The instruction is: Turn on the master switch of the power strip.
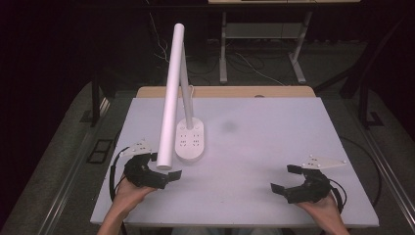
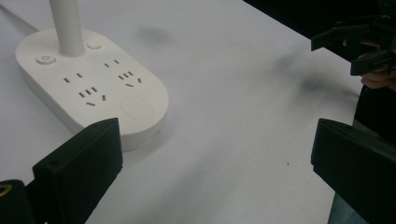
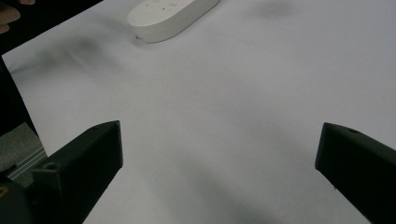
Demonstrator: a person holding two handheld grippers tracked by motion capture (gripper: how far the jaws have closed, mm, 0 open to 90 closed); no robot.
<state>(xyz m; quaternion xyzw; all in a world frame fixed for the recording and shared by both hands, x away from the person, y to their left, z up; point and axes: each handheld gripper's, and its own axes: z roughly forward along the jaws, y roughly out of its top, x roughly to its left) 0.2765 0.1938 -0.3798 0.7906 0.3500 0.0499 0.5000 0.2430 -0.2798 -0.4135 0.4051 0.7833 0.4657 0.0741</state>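
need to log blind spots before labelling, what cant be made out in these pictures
- Lamp base: its front middle is hidden by the lamp head in the high view.
- Lamp base in the right gripper view: far end cut off by the top edge.
- Button markings: too small to read in the left gripper view.
- Dark smudge on the table: blurred, whether stain or shadow is unclear.

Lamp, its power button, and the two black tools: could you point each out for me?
Lamp (image 1: 172,93): high view, middle of its long white head.
Power button (image 2: 45,59): left gripper view, on the base's top.
Left tool (image 1: 163,168): high view, between its tips.
Right tool (image 1: 286,178): high view, between its tips.
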